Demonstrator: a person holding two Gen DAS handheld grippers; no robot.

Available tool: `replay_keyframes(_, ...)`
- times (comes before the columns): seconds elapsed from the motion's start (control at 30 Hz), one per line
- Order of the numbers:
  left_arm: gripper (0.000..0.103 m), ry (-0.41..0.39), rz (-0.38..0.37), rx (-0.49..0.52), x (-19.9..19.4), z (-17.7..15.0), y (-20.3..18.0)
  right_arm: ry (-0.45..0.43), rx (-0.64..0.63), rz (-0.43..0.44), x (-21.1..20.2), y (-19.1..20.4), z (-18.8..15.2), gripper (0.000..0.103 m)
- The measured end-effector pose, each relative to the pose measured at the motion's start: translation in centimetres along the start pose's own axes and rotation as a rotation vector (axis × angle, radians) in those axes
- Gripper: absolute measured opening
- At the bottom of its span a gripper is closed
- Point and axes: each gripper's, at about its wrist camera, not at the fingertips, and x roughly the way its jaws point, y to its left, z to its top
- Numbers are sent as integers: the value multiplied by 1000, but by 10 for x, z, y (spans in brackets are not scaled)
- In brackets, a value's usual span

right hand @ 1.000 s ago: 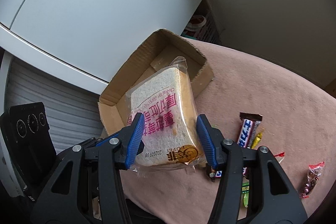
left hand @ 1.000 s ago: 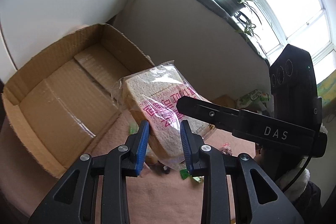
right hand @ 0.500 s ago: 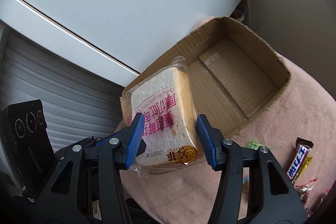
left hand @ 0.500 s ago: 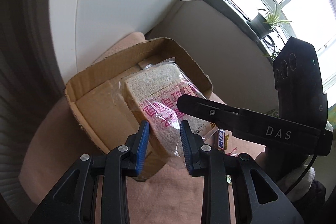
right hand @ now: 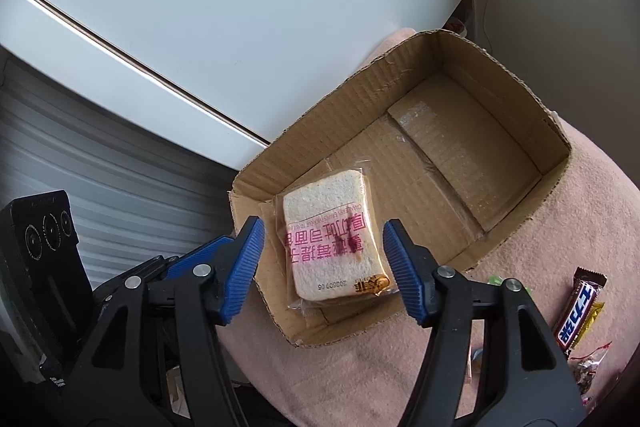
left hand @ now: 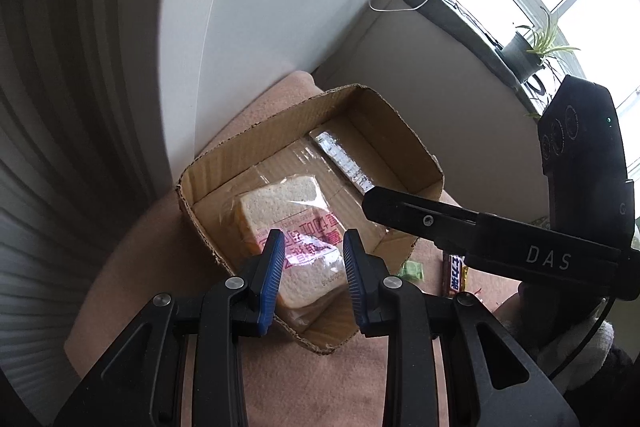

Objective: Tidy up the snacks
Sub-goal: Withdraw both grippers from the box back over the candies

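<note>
Bread packet (right hand: 334, 239) lies flat inside the cardboard box (right hand: 472, 67), directly ahead of my right hand-held gripper (right hand: 324, 251), whose jaws are opening, pads clear of it. My left hand-held gripper (left hand: 314, 263) stands partly apart above the packet's near end, gripping nothing. Chocolate bar (right hand: 578, 311) lies rightward.

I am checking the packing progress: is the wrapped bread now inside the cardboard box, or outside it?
Inside. The wrapped bread lies flat on the floor of the cardboard box, near one corner, with the box walls around it.
</note>
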Motion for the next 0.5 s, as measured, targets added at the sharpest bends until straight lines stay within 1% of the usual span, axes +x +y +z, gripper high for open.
replay_keyframes(0.17,27,2,-2,14,0,1,-8,-38,-1,-40,-21,-7,-8,66)
replay_keyframes(0.23,27,1,-2,31,0,0,-14,-67,15,-33,-34,-13,-14,77)
replay_keyframes(0.27,27,-1,-3,42,-1,-2,-17,-81,23,-31,-40,-16,-18,79)
replay_keyframes(0.5,27,6,-6,144,-4,-12,-44,-167,39,-110,-86,-43,-55,81)
